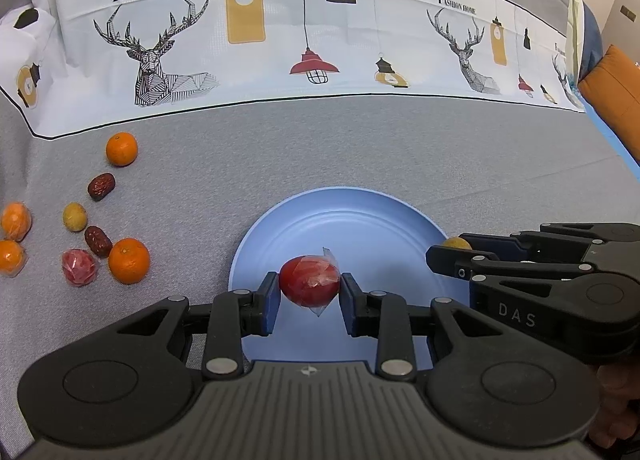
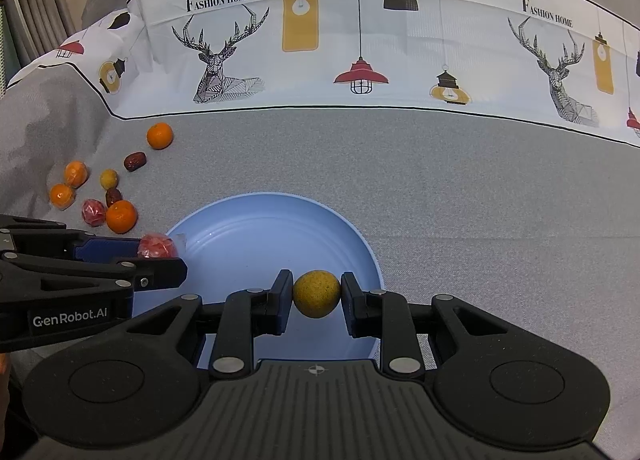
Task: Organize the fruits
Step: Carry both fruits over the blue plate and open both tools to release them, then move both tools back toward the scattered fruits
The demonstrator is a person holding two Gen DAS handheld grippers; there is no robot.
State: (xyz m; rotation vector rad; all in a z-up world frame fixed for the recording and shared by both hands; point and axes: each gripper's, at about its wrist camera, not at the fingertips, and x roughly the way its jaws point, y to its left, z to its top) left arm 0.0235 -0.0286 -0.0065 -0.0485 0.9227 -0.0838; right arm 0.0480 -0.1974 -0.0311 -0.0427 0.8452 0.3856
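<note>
Over the blue plate (image 1: pixel 340 216) both grippers hang, each clamped on a fruit; the left gripper (image 1: pixel 309 287) grasps a red fruit in clear wrap (image 1: pixel 309 285) squarely between its two blue pads, above the near part of the plate; the right gripper (image 2: pixel 317 293) is clenched on a speckled yellow fruit (image 2: pixel 317 293), pinched at its widest part, above the near right part of the plate.

From the left wrist view the yellow fruit shows only as a sliver behind the right gripper's dark fingers (image 1: pixel 452 256), so the grip cannot be judged there; the right wrist view shows it whole; likewise the wrapped red fruit is half hidden behind the left gripper's fingers (image 2: pixel 160 270) in the right view, plain in the left.

Left of the plate, on the grey cloth (image 1: pixel 360 148), lie loose fruits: a bare orange (image 1: pixel 121 148), another (image 1: pixel 129 260), two wrapped ones (image 1: pixel 15 221), two dark red dates (image 1: pixel 101 186), a small yellow fruit (image 1: pixel 74 216), a second wrapped red one (image 1: pixel 79 266).
</note>
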